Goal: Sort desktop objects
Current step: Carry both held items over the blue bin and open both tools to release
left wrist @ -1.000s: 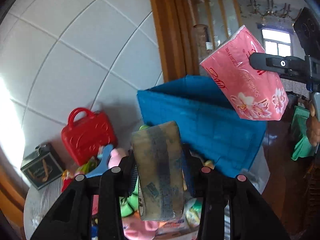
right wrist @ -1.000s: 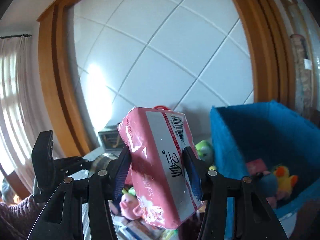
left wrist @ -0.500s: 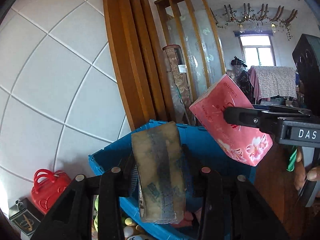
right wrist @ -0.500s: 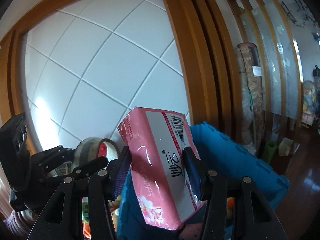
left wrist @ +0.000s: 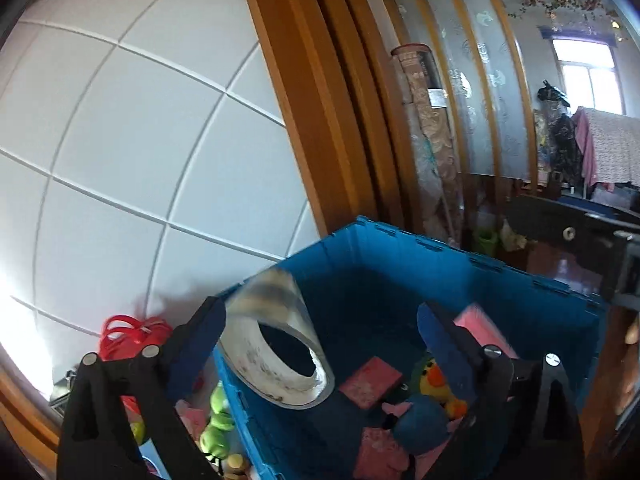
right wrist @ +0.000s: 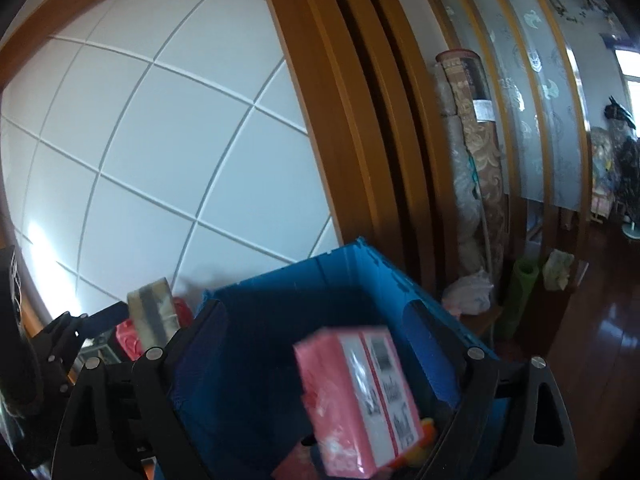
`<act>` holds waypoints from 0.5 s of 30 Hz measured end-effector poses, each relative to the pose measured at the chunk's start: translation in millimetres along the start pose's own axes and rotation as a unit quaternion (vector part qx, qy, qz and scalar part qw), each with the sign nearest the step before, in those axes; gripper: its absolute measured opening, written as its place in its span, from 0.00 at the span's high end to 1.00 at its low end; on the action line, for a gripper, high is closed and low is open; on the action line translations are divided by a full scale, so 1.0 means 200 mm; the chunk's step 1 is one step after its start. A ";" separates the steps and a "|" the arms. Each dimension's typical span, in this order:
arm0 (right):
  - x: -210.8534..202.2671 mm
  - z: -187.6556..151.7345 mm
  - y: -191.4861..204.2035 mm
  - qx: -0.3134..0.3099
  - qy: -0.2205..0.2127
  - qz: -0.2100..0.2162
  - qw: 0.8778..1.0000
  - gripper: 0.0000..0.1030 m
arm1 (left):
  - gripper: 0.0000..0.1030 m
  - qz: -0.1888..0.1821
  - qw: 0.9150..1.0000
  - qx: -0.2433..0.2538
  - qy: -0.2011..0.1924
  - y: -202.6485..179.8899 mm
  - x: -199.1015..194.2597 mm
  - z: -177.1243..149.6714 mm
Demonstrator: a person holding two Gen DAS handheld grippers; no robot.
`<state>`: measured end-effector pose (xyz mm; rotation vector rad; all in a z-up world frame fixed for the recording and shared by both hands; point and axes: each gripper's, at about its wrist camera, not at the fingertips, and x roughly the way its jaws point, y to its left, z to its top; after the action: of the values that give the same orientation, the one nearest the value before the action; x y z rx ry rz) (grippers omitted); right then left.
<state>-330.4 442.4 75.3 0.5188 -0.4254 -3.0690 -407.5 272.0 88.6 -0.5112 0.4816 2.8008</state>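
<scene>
My left gripper [left wrist: 318,320] hangs over the blue bin [left wrist: 404,240], its jaws opening wide. The grey tape roll [left wrist: 276,344] is loose between them, tilted and blurred, over the bin's left wall. In the right wrist view my right gripper [right wrist: 316,312] is also opening above the bin [right wrist: 320,276]. The pink tissue pack [right wrist: 356,400] is free of its pads, blurred, below the fingers inside the bin. The tape roll [right wrist: 154,316] shows there at the left. A pink pack [left wrist: 370,386], a yellow duck [left wrist: 434,380] and a blue toy [left wrist: 420,424] lie in the bin.
A red handbag [left wrist: 132,332] and green toys [left wrist: 218,420] sit left of the bin against the white tiled wall [left wrist: 140,160]. A wooden door frame [left wrist: 320,120] and a rolled carpet [left wrist: 428,140] stand behind. Part of a hand [left wrist: 632,336] shows at the right edge.
Both grippers moved over the blue bin and went from shut to open. The tape roll and the pink tissue pack came free and are dropping toward the bin.
</scene>
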 end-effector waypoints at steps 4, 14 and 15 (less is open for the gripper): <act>-0.07 0.00 -0.02 0.007 -0.019 0.017 1.000 0.08 | 0.00 0.009 1.000 -0.015 -0.003 0.05 -0.03 -0.02; -0.21 -0.05 -0.02 0.015 -0.036 0.045 0.998 0.07 | 0.00 0.020 1.000 -0.024 0.000 0.13 -0.03 -0.05; -0.23 -0.06 -0.01 0.015 -0.038 0.047 0.998 0.07 | 0.00 0.022 0.999 -0.025 0.000 0.14 -0.03 -0.06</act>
<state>-283.1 443.9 78.5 0.3726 -0.4818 -3.0043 -405.9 241.2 87.8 -0.5179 0.4297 2.8617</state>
